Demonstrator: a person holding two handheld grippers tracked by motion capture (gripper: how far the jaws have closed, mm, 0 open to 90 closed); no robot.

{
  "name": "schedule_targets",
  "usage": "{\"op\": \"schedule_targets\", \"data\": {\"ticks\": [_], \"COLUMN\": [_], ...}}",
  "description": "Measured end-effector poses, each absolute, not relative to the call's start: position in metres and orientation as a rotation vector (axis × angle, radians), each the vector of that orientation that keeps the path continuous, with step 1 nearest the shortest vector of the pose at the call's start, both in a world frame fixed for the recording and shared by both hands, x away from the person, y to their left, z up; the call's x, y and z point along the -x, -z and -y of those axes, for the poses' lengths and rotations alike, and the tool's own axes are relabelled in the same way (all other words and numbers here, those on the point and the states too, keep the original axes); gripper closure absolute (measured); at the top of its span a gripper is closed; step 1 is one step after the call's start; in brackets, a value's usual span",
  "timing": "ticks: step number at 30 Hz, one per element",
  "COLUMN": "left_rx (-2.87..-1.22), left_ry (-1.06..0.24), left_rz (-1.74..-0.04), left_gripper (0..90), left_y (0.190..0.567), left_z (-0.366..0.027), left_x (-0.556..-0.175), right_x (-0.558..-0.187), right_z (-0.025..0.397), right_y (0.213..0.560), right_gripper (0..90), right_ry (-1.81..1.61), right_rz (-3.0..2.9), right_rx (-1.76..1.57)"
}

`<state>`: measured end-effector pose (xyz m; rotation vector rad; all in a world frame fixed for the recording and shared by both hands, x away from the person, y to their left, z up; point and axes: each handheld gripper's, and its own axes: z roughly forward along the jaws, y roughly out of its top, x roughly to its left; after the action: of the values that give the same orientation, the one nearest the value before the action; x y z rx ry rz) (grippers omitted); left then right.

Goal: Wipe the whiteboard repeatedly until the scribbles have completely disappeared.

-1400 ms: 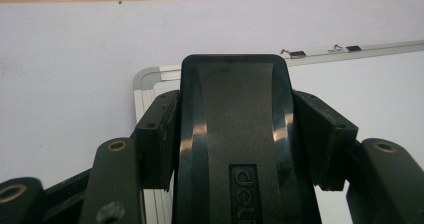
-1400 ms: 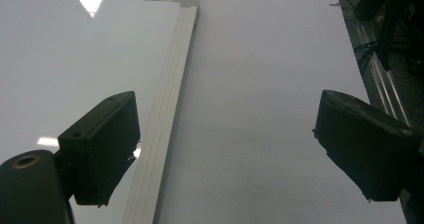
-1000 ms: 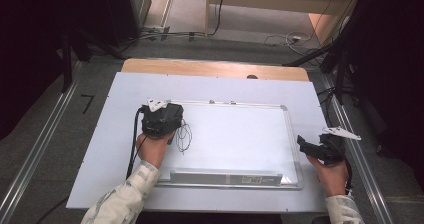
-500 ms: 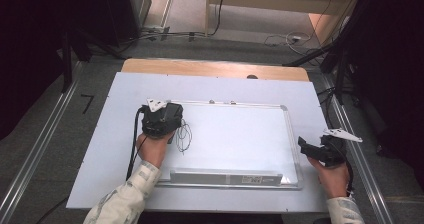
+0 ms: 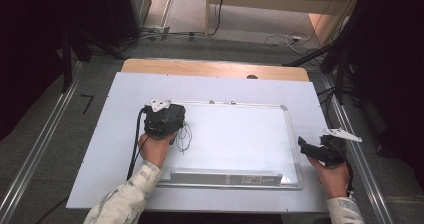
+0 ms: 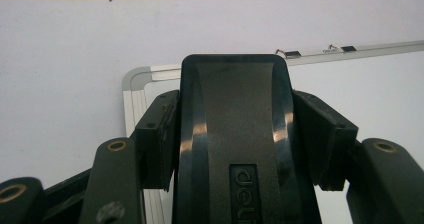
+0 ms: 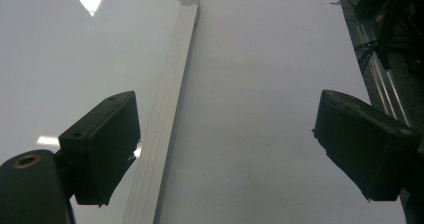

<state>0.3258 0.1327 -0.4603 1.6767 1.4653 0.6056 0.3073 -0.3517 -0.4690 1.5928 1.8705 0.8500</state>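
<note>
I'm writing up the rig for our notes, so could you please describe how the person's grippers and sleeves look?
Both the left gripper and the right gripper are black, each topped by a pale three-cornered plate. A black cable trails from the left one. Its jaws are blocky, with brass-coloured rivets at the joints. The sleeves are light, with a faint pattern.

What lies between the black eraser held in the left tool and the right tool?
In the high view, between the eraser and the right tool: black scribble, bare whiteboard, then its right frame edge.
</note>
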Motion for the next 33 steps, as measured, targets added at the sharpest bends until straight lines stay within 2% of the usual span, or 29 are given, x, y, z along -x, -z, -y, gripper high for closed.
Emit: {"op": "schedule_targets", "data": {"ticks": [17,33], "left_rx": [-1.727,-1.828], "left_ry": [-0.582,-0.487], "left_rz": [-1.437,-1.381], "left_gripper": [40.6,40.6], "left_y": [0.466,0.479], "left_z": [-0.123,-0.11], "left_x": [-0.325,-0.326], "right_x": [-0.307,-0.307], "right_z": [0.352,0.352], "right_y": [0.468,0.469], "right_gripper": [9.9,9.9], "right_ry": [-0.854,-0.848], "right_rz": [-1.865,-1.867], "right_rx": [-1.595,-1.592]}}
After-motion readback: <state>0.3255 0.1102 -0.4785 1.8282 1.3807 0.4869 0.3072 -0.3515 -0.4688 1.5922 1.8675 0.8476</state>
